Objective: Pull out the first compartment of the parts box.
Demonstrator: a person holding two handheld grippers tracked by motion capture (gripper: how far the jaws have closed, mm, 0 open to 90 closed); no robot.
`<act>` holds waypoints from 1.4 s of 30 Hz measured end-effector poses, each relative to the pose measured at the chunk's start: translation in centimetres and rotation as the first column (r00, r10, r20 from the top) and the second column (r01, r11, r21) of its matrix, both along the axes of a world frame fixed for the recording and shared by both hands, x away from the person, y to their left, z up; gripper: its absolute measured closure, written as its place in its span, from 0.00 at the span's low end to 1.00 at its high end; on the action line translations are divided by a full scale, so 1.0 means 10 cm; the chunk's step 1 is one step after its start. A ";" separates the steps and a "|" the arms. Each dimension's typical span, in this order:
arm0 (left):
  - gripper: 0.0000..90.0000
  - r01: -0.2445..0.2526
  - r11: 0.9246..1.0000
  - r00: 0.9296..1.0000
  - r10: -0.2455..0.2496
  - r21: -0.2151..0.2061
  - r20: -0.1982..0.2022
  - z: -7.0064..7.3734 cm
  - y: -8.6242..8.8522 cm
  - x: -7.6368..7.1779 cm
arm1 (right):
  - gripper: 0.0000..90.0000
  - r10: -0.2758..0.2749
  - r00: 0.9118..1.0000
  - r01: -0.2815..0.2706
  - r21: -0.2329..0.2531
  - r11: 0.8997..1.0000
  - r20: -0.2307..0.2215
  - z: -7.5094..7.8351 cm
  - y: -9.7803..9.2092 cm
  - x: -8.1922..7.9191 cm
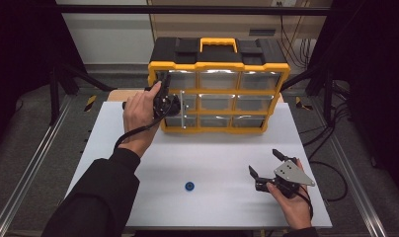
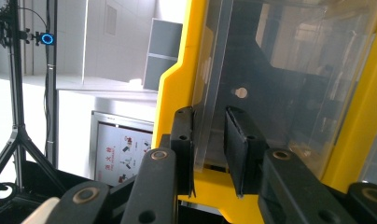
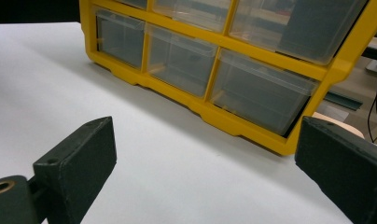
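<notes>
A clear plastic drawer front (image 2: 210, 116) at the left edge of a yellow-framed organiser (image 1: 218, 94) is seen flanked by the two matte black jaws of the left gripper (image 2: 209, 140), one on each side of the thin transparent lip; whether it is actually pinched cannot be told. The right gripper (image 1: 266, 163), topped by a grey three-cornered plate, is held with its blocky jaws wide apart above the smooth white table (image 1: 222, 158), the organiser's glossy compartments lying ahead of it. A small round blue piece (image 1: 189, 186) is seen lying on the table well to that gripper's left.
</notes>
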State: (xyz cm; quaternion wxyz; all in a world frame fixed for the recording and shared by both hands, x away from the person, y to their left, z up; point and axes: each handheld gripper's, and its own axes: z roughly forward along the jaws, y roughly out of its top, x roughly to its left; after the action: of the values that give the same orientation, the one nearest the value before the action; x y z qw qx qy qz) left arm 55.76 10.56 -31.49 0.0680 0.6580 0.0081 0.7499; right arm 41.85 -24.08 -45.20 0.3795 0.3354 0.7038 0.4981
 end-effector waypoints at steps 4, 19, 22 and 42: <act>0.83 -0.003 1.000 1.000 0.003 0.006 0.011 -0.01 0.00 0.00 | 0.06 0.000 1.000 0.000 0.001 1.000 0.003 0.00 0.00 0.00; 0.89 -0.029 0.999 0.998 0.026 0.039 0.061 -0.05 -0.02 0.02 | 0.07 -0.007 1.000 0.007 0.003 1.000 0.010 0.01 -0.01 0.00; 0.90 -0.028 0.999 0.998 0.025 0.042 0.061 -0.05 -0.02 0.01 | 0.07 -0.006 1.000 0.006 0.000 1.000 0.011 0.01 -0.01 0.00; 0.90 -0.015 0.999 0.997 0.013 0.029 0.073 -0.06 0.00 -0.09 | 0.07 -0.008 1.000 0.008 0.000 1.000 0.007 0.01 -0.01 0.00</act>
State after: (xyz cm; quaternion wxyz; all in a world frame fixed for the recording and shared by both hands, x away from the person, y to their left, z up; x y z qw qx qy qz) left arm 54.86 10.56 -32.12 0.0534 0.6310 -0.0008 0.7739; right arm 41.89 -24.22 -45.15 0.3839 0.3364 0.7013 0.4976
